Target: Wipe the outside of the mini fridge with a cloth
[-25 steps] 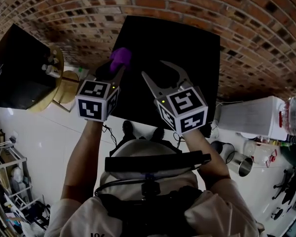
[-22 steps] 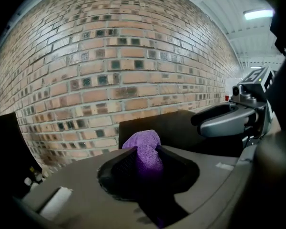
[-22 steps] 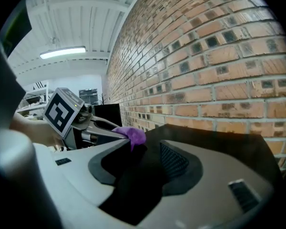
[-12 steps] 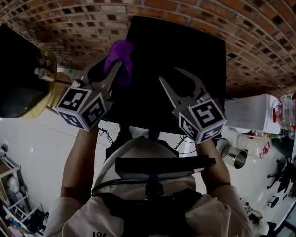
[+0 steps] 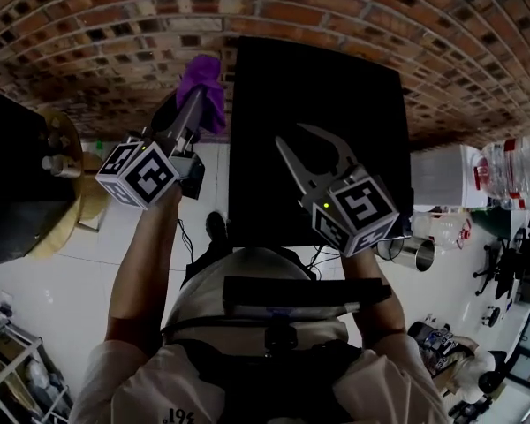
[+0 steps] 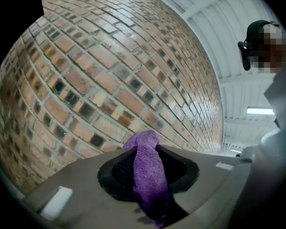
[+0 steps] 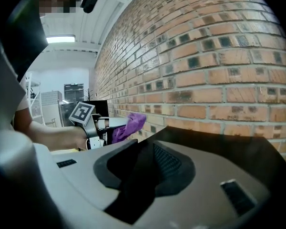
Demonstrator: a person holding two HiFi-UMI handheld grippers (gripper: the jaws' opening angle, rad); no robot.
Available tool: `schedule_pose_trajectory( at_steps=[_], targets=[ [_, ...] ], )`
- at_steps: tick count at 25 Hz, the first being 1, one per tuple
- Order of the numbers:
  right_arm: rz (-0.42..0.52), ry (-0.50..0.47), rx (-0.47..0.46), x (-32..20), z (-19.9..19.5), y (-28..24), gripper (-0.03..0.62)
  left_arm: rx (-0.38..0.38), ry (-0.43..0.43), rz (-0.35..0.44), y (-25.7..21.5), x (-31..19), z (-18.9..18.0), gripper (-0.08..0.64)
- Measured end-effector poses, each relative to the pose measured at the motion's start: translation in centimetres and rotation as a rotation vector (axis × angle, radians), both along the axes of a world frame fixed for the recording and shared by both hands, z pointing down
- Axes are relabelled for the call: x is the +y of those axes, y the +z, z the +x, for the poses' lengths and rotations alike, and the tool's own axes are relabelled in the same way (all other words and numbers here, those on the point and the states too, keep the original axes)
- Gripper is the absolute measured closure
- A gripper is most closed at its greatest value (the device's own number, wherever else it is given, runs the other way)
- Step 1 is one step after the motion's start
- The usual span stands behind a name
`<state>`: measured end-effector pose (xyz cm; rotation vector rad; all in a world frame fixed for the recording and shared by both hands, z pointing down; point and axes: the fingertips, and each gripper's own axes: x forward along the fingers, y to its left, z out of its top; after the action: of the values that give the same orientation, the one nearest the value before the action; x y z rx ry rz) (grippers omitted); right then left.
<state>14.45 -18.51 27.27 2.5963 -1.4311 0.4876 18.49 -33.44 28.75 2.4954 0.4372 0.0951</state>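
**Holding the cloth [image 5: 201,82] beside the mini fridge [image 5: 336,87]**

1. Brick wall [image 5: 106,25]: stands directly behind the mini fridge and fills most of the left gripper view.
2. Mini fridge: black, and the head view looks down on its top. Its rear edge lies against the wall.
3. Right gripper [image 5: 291,135]: positioned above the fridge top. Its marker cube is at the front edge and its fingertips reach toward the middle of the top. The jaws have just been closing but stand apart, and only the dark fridge top shows through the gap. Whether the tips touch the top cannot be told.
4. Left gripper [image 5: 193,104]: positioned outside the fridge's left edge and pointing at the wall. Its jaws have just tightened slightly and are clamped on the cloth.
5. Cloth: purple, bunched and protruding past the fingertips. It sits just beside the rear left corner of the fridge top, close to the wall. Contact with the fridge cannot be confirmed.
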Motion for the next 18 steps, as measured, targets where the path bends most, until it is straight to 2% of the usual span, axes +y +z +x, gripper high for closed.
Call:
schedule_pose_trajectory(
  at_steps=[6,11,18],
  targets=[
    [0.012,0.038,-0.016,0.1,0.8,0.3,0.499,-0.007,0.038,-0.048,1.6,-0.4,4.5,0.454],
    [0.052,-0.019,-0.02,0.0,0.6,-0.2,0.499,0.015,0.08,-0.102,2.0,0.0,8.0,0.449],
    [0.051,-0.047,-0.016,-0.5,0.7,-0.4,0.499,0.013,0.107,-0.075,3.8,0.9,10.5,0.446]
  ],
)
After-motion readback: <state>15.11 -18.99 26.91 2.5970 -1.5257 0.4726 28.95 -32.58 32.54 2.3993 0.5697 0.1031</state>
